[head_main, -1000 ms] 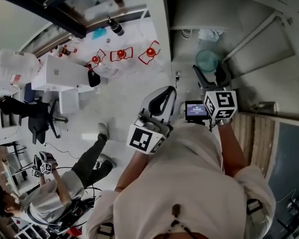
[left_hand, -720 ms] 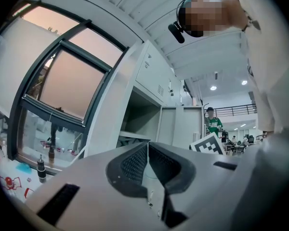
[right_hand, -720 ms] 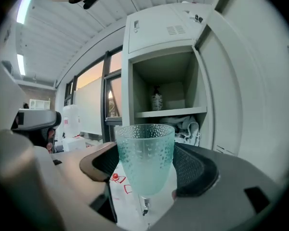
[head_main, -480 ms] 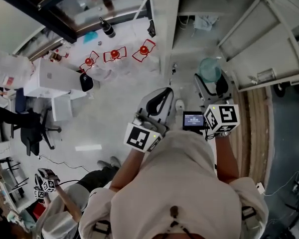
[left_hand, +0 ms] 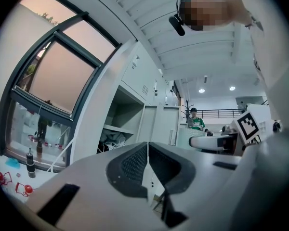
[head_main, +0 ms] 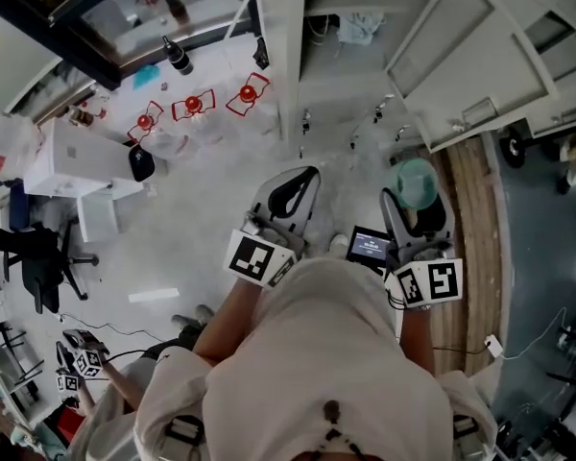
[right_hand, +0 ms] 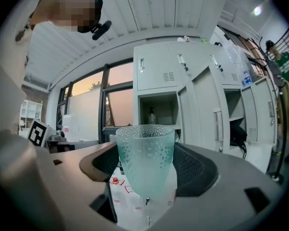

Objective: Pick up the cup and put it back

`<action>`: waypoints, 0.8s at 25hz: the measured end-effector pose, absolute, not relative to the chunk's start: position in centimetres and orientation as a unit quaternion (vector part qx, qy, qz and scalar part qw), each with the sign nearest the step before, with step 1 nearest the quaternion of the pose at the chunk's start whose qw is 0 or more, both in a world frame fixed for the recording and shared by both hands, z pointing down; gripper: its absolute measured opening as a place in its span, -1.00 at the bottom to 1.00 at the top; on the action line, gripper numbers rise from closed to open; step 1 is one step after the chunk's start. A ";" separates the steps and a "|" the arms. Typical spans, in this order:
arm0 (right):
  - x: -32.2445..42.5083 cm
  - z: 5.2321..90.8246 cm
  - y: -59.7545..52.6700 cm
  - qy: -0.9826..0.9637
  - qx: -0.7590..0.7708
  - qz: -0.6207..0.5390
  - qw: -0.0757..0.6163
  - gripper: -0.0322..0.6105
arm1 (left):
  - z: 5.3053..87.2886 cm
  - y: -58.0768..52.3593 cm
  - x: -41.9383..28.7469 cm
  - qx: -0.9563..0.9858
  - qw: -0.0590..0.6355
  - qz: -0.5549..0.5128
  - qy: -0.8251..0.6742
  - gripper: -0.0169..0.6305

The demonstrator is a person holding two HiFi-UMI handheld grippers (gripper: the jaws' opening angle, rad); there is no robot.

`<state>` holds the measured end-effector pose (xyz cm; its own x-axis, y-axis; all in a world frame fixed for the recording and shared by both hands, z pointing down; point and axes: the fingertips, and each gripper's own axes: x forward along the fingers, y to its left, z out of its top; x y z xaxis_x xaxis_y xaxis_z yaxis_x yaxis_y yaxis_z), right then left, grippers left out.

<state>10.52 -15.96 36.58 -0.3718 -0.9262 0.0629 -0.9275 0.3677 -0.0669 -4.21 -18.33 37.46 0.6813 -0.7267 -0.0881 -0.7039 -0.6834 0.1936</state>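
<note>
— Carrying, would you say? Start with the room.

— I judge so. Lockers (head_main: pixel 480 60) stand ahead with their doors swung open, and pale floor (head_main: pixel 211 209) lies below. The person (head_main: pixel 336 353) holds both tools out in front.

— And the left gripper (left_hand: pixel 147 153)?

— Its jaws are pressed together with nothing between them. It has no part in this that I can see.

— The right gripper (head_main: pixel 415 202)?

— Closed on the cup (right_hand: pixel 145 160), a frosted teal one with a dimpled wall. The pads press its lower sides from left and right. It stands upright, rim up, and looks empty.

— So where is the cup, exactly?

— In the air between those jaws, resting on nothing. In the head view it hangs over the floor, just short of the lockers.

— Then the pick-up is done?

— By my reading, yes. Putting it back is what's left.

— Back where?

— Can't tell. An open locker shelf (right_hand: pixel 164 125) with a bottle (right_hand: pixel 151 115) on it shows beyond the rim, but nothing marks that as the spot.

— What does the next move call for?

— Bringing the cup level to a flat surface and lowering it until the base sits square. Then the jaws part and draw straight back, so the pads don't drag it. The cup tapers toward the base, so a tilt at release could tip it.
</note>
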 end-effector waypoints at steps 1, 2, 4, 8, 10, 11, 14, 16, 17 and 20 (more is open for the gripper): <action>10.9 36.4 -15.4 -0.829 0.558 0.043 0.001 0.16 | 37.4 -18.1 -3.8 0.914 0.070 -0.079 -0.392 -0.90; 11.3 36.3 -15.0 -0.831 0.555 0.041 -0.005 0.16 | 37.4 -17.8 -3.4 0.913 0.068 -0.078 -0.393 -0.90; 11.7 36.3 -14.0 -0.837 0.546 0.039 -0.011 0.16 | 37.7 -17.0 -2.5 0.912 0.066 -0.074 -0.398 -0.90; 12.1 36.3 -11.9 -0.858 0.512 0.027 -0.010 0.16 | 38.3 -14.9 -0.2 0.907 0.064 -0.063 -0.411 -0.90; 12.6 36.5 -10.3 -0.869 0.493 0.026 -0.010 0.16 | 38.4 -13.4 1.2 0.904 0.061 -0.061 -0.418 -0.90; 13.0 36.6 -9.5 -0.874 0.485 0.027 -0.011 0.16 | 38.4 -12.7 2.1 0.903 0.060 -0.062 -0.421 -0.90; 15.0 37.1 -7.2 -0.886 0.462 0.038 -0.010 0.16 | 38.1 -10.3 5.0 0.898 0.058 -0.062 -0.431 -0.90; 16.4 37.3 -5.7 -0.892 0.451 0.041 -0.008 0.16 | 37.9 -8.5 6.8 0.896 0.054 -0.061 -0.436 -0.91; 17.1 37.4 -5.1 -0.894 0.446 0.042 -0.008 0.16 | 37.8 -7.6 7.5 0.895 0.052 -0.059 -0.439 -0.91; 18.7 37.8 -3.3 -0.899 0.435 0.044 -0.013 0.16 | 38.0 -4.9 8.8 0.889 0.048 -0.054 -0.453 -0.91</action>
<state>18.73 -3.31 37.84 -0.6216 -0.7832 0.0154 -0.7809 0.6181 -0.0904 8.78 -4.92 37.96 0.5839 -0.8101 -0.0531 -0.7996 -0.5852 0.1345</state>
